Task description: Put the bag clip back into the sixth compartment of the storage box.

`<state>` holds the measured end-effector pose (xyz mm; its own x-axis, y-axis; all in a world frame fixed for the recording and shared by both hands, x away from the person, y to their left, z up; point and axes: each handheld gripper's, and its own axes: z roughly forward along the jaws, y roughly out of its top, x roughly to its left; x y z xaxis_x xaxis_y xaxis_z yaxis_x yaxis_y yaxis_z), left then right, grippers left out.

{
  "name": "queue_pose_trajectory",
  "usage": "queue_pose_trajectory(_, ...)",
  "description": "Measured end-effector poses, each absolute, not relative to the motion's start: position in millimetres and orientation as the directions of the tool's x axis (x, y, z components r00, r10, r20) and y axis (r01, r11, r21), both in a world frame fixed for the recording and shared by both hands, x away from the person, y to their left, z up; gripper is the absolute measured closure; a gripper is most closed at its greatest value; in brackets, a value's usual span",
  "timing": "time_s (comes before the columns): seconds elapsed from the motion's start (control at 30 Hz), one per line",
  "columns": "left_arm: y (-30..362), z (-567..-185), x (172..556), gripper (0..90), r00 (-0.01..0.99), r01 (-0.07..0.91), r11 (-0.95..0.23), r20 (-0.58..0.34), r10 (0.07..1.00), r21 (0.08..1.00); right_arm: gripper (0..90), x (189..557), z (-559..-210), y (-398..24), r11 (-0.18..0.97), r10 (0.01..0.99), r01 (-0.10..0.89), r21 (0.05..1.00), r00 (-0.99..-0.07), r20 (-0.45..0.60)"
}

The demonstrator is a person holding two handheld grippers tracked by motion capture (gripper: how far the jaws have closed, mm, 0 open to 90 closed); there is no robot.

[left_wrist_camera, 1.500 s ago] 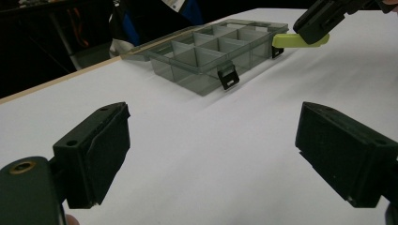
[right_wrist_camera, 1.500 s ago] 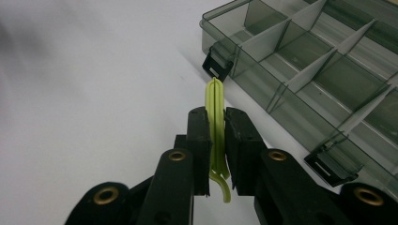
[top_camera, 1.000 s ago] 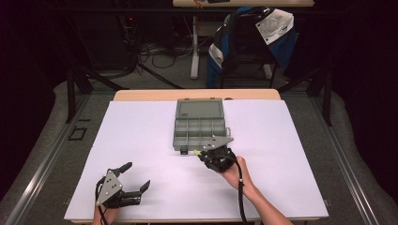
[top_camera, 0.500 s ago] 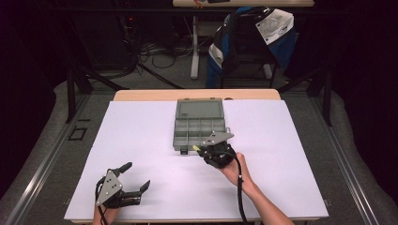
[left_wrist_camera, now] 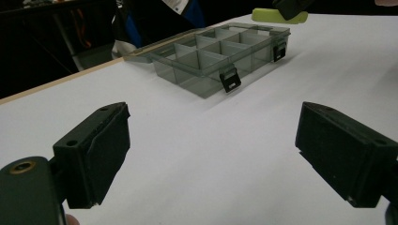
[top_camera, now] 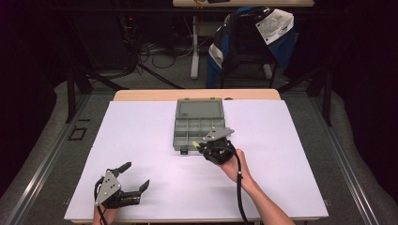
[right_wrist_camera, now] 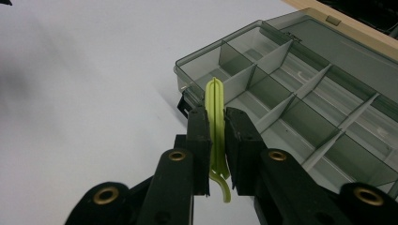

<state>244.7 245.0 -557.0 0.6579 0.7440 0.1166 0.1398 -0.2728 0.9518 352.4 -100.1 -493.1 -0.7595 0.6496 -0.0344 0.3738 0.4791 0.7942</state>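
Observation:
A grey see-through compartment box (top_camera: 197, 126) lies open at the table's middle, its lid folded back and its divided cells (right_wrist_camera: 300, 108) showing nothing inside. My right gripper (top_camera: 199, 146) is shut on a thin yellow-green plastic piece (right_wrist_camera: 214, 93), held upright at the box's near left corner, by a black latch. The left gripper view catches that piece (left_wrist_camera: 277, 15) beyond the box (left_wrist_camera: 220, 51). My left gripper (top_camera: 136, 175) rests near the front left of the table, open, with bare white surface between its jaws (left_wrist_camera: 211, 154).
The white table top (top_camera: 300, 159) spreads wide on both sides of the box. A wooden strip (top_camera: 141, 95) runs along the far edge. Behind it stand a chair with a blue jacket (top_camera: 248, 37) and floor cables (top_camera: 155, 51).
My right gripper has edged slightly forward toward the box with the green piece still in it. The left gripper has stayed where it was.

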Motion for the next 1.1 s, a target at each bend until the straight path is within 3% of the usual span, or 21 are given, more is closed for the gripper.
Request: queue_pose_trajectory(1.1, 246.3, -557.0, 245.2, 10.6, 0.650, 0.137, -0.270, 0.120, 0.751, 0.953, 80.6, 385.9, -488.0, -85.1, 0.495, 0.682, 0.421, 0.761, -0.731, -0.039)
